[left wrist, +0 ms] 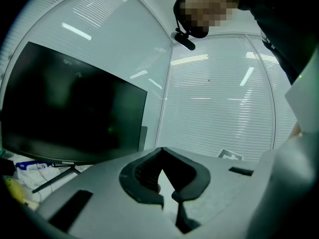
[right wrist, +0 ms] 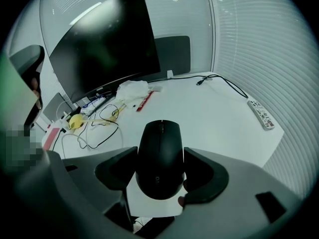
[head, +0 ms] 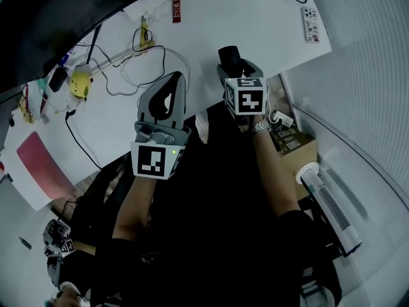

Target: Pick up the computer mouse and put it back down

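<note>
A black computer mouse (right wrist: 160,143) sits lengthwise between the jaws of my right gripper (right wrist: 160,157), which is shut on its sides. In the head view the mouse (head: 229,56) and right gripper (head: 231,64) are over the near edge of the white table (head: 255,18). I cannot tell whether the mouse touches the tabletop. My left gripper (head: 167,88) is held to the left of it above the table edge. In its own view the left gripper (left wrist: 167,195) points up at the blinds, shut and empty.
A dark monitor (right wrist: 104,44) stands at the back of the table. Black cables (head: 131,75), a yellow object (head: 80,85) and a red strip (head: 176,8) lie to the left. A remote (head: 311,23) lies at the far right. A cardboard box (head: 295,147) sits below the edge.
</note>
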